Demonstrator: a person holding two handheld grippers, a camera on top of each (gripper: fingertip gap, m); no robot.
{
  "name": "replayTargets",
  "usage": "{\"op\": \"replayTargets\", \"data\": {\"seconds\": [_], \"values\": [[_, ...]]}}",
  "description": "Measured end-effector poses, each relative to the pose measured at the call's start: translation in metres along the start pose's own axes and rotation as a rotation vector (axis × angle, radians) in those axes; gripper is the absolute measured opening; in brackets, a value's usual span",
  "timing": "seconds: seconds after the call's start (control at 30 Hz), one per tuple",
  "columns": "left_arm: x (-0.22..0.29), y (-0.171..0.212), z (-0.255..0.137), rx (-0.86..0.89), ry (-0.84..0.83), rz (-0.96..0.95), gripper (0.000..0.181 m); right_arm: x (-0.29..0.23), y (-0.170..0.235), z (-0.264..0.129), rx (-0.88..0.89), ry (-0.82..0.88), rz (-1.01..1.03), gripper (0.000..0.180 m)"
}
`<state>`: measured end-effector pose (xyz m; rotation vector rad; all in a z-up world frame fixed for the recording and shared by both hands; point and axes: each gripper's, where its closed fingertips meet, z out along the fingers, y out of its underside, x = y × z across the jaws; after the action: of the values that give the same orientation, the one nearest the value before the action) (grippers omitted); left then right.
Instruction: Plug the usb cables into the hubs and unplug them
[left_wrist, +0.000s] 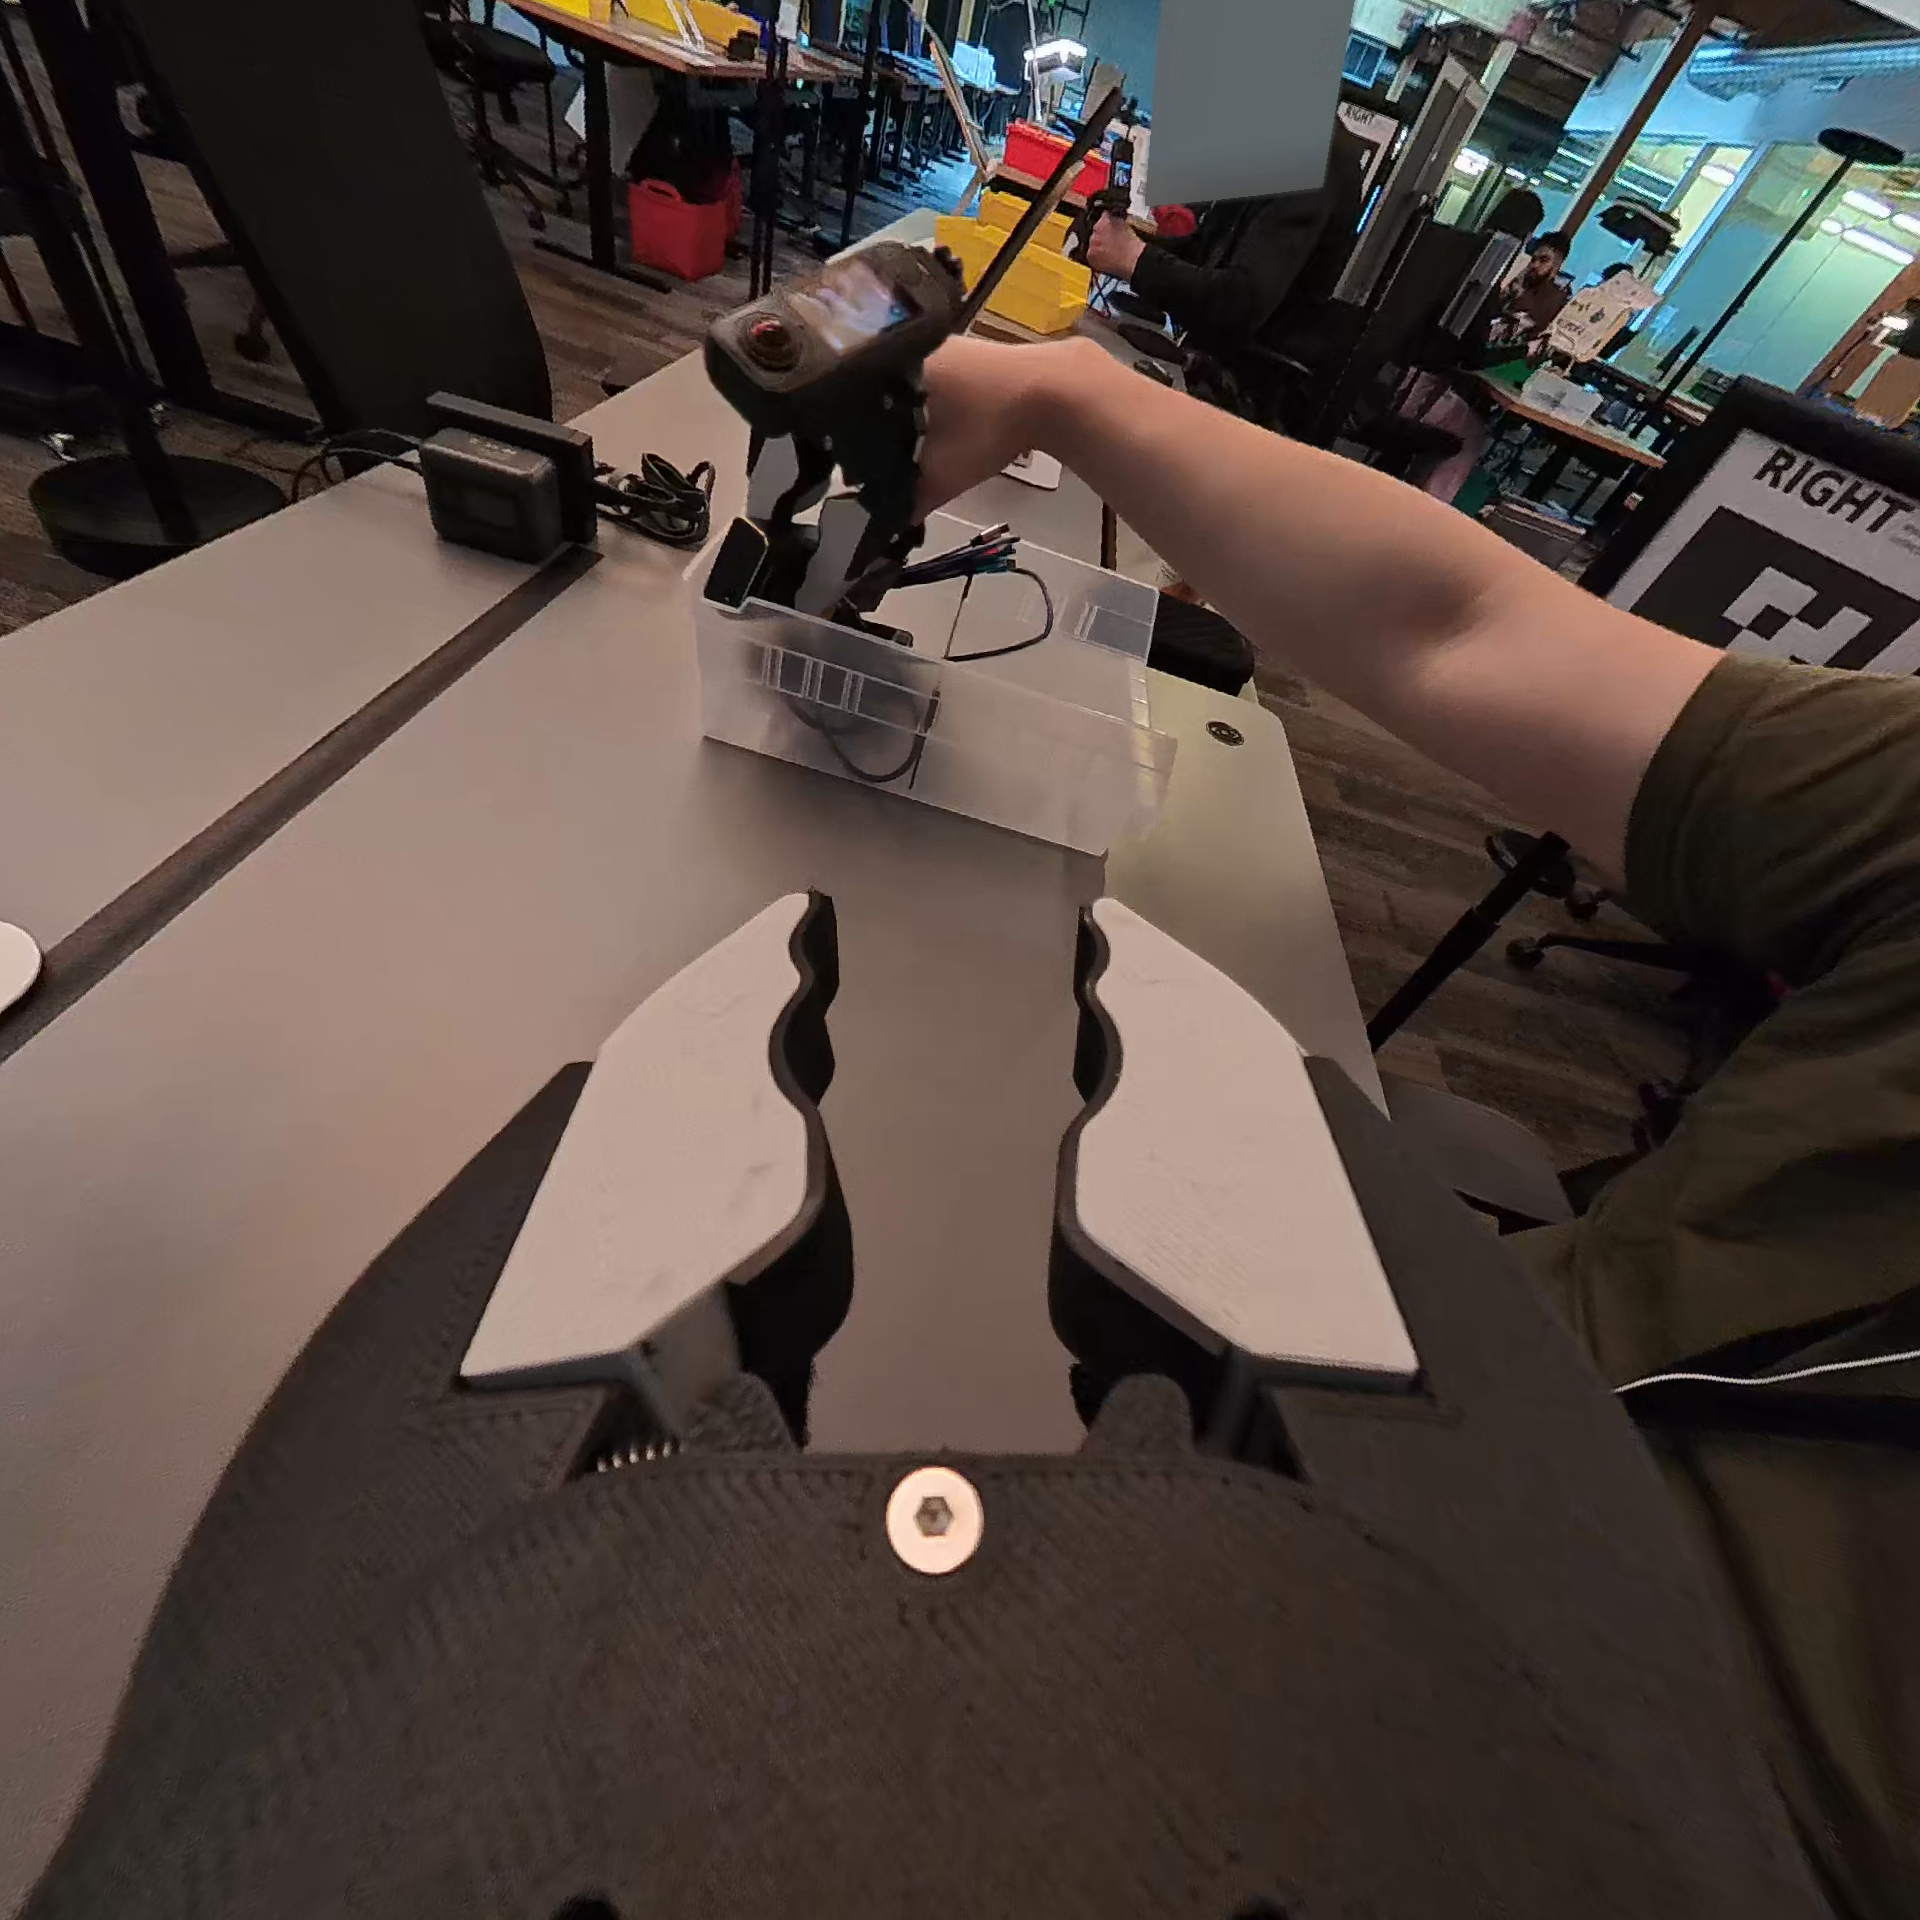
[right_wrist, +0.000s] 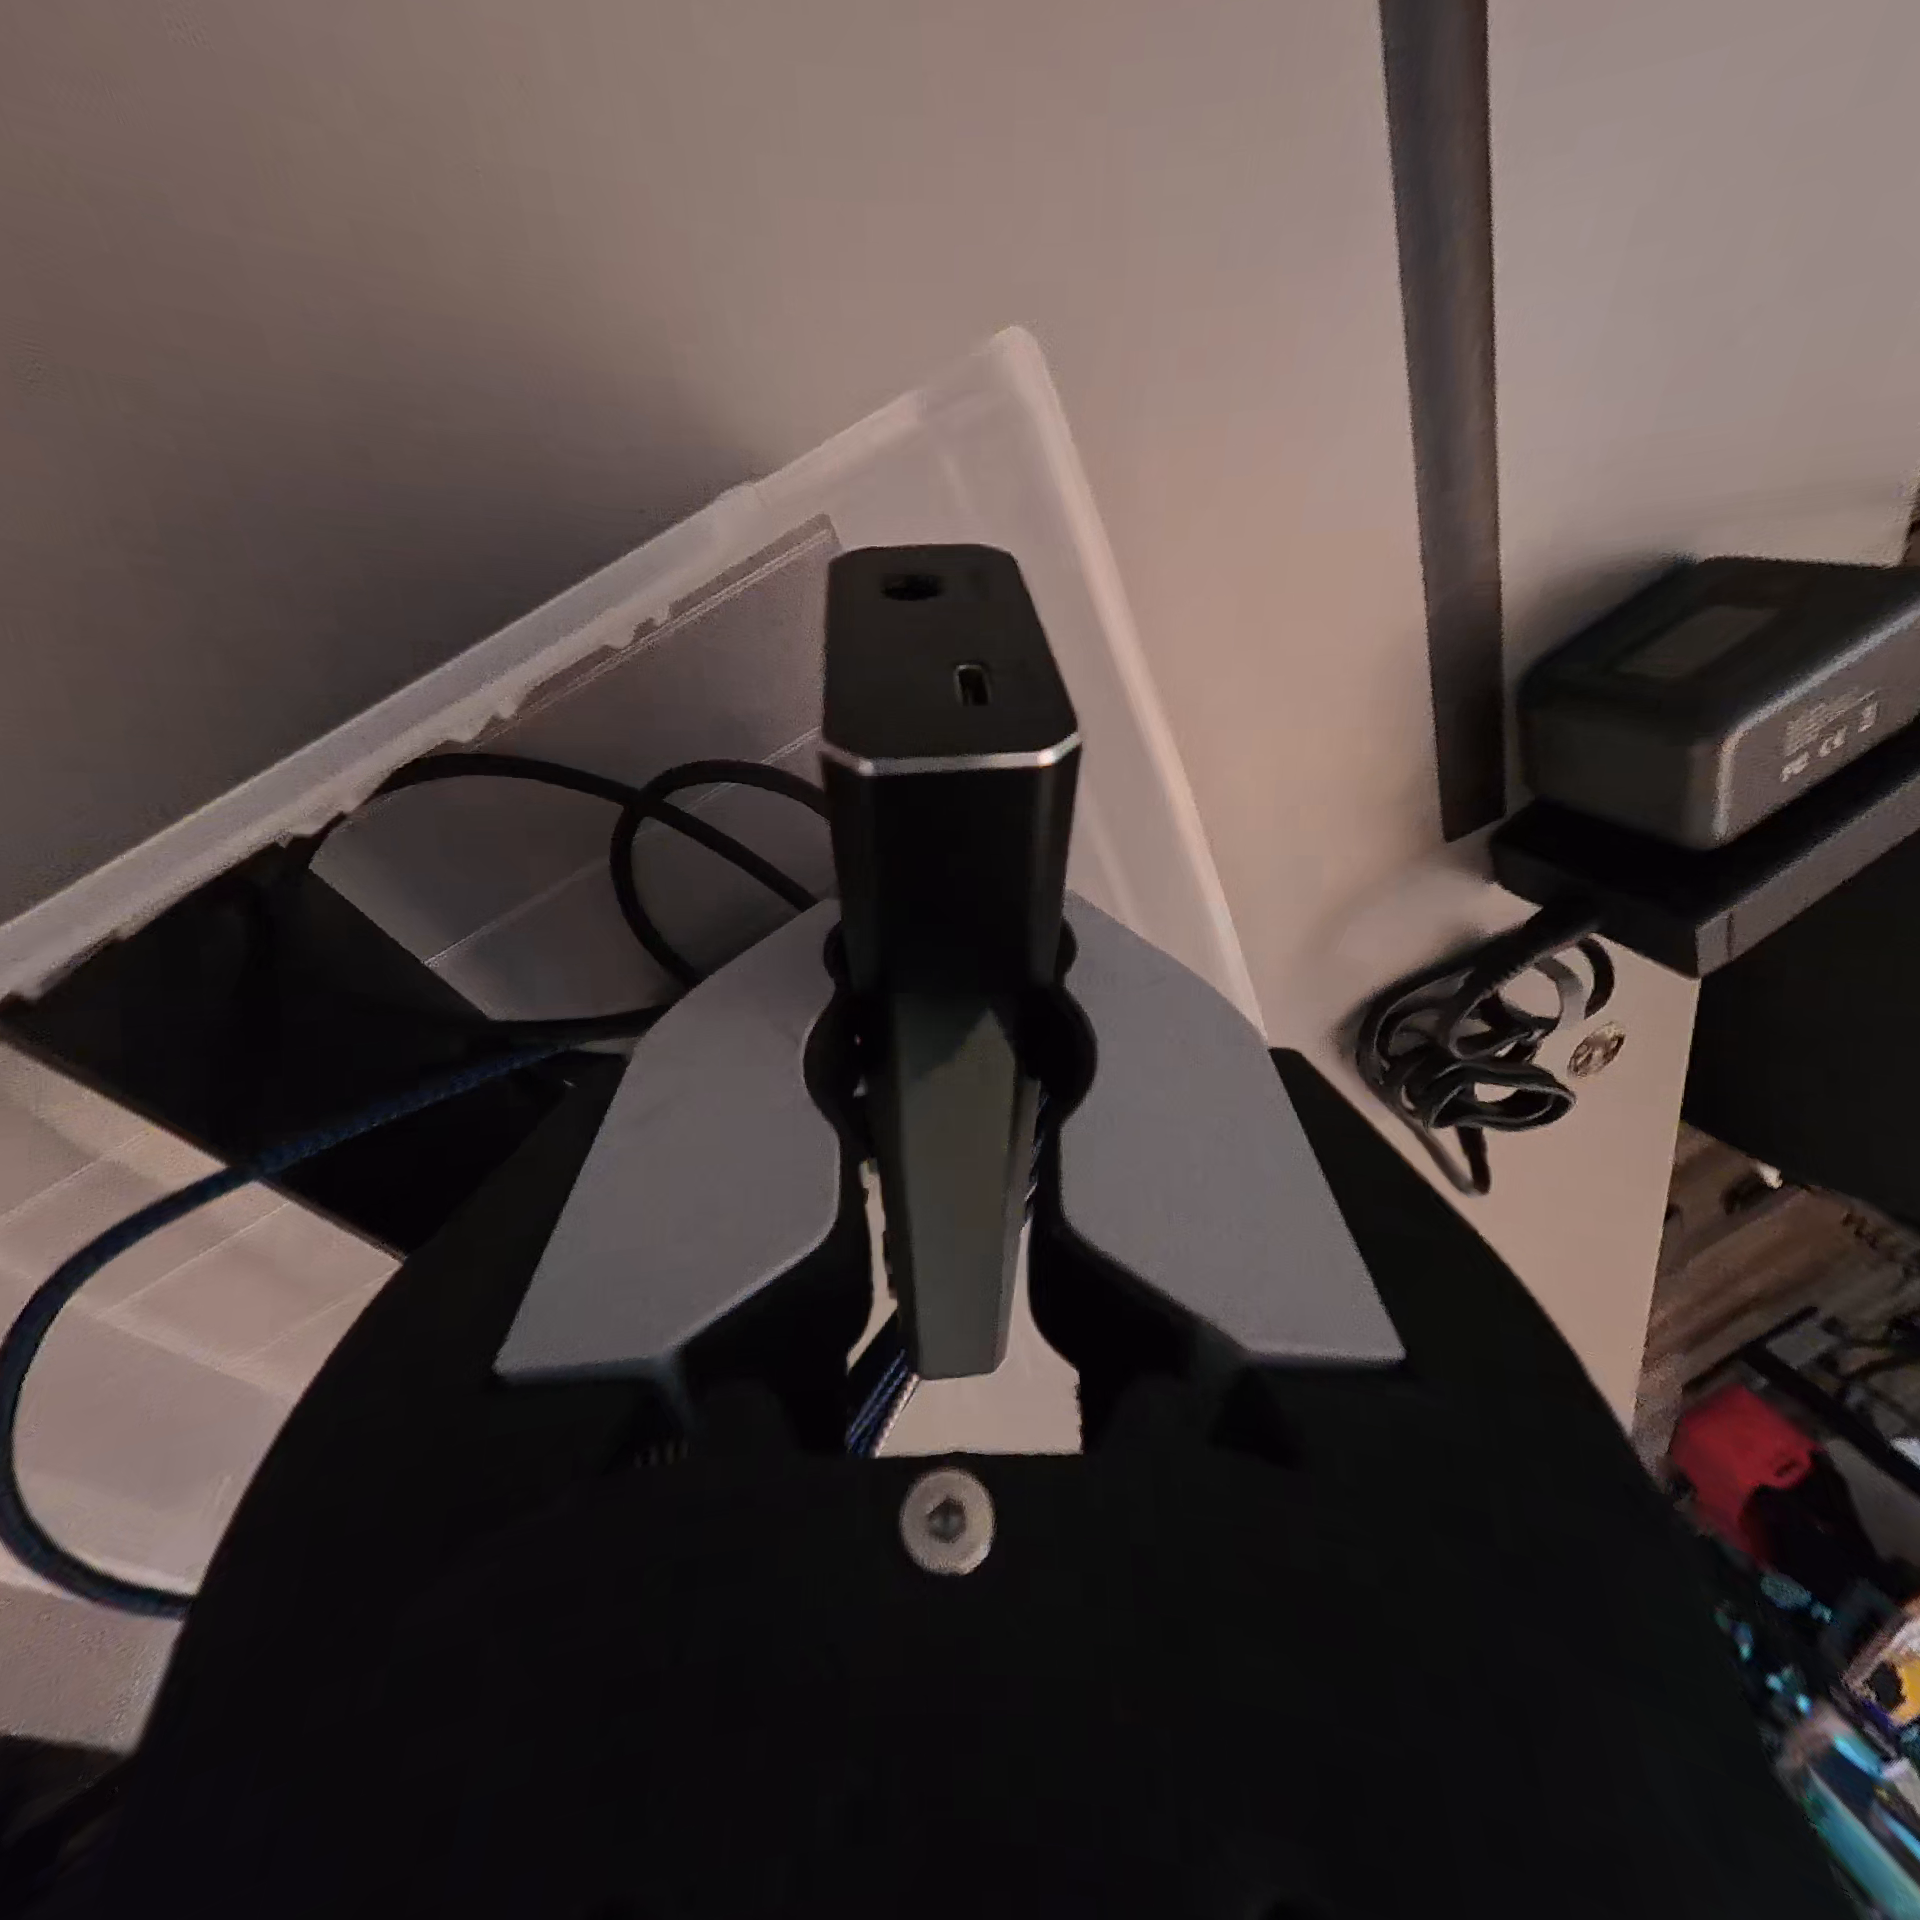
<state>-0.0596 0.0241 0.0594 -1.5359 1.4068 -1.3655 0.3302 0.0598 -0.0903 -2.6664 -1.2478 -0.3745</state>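
Note:
My right gripper (right_wrist: 951, 951) is shut on a dark metal USB hub (right_wrist: 948, 748) and holds it end-on over the clear plastic bin (right_wrist: 935, 436). The hub's end face shows a round port and a small slot. Black cables (right_wrist: 665, 831) lie coiled in the bin. In the left wrist view the right gripper (left_wrist: 790, 561) reaches down into the same bin (left_wrist: 935, 748), with the hub (left_wrist: 740, 561) between its fingers and coloured cable ends (left_wrist: 977, 551) beside it. My left gripper (left_wrist: 954, 925) is open and empty, low over the grey table (left_wrist: 416, 831), short of the bin.
A dark power adapter (left_wrist: 488, 499) on a black base stands at the table's back left, with a bundled black cord (left_wrist: 670, 494) beside it; both show in the right wrist view (right_wrist: 1725, 707). A dark seam (left_wrist: 291, 790) runs across the table. A person's arm (left_wrist: 1351, 582) crosses from the right. My hands' fingertips stand some 40 centimetres from each other.

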Motion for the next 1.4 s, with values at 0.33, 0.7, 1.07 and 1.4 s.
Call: {"op": "replayTargets", "data": {"seconds": [0.33,0.7,1.07,1.4], "values": [[0.001,-0.018,-0.028,0.088,-0.062,0.015,0.042,0.021,0.009,-0.090,0.293,0.296,0.170,0.047],[0.017,-0.041,-0.191,0.176,-0.724,0.069,0.056,-0.061,0.178,-0.107,0.676,0.016,0.942,0.056],[-0.065,0.151,-0.404,-0.135,-1.324,-0.620,0.070,-0.115,0.199,-0.012,-0.004,-0.226,0.943,0.009],[-0.085,0.254,-0.444,-0.142,-1.307,-0.973,0.069,-0.132,0.193,-0.017,-0.037,-0.282,0.950,0.008]]}}
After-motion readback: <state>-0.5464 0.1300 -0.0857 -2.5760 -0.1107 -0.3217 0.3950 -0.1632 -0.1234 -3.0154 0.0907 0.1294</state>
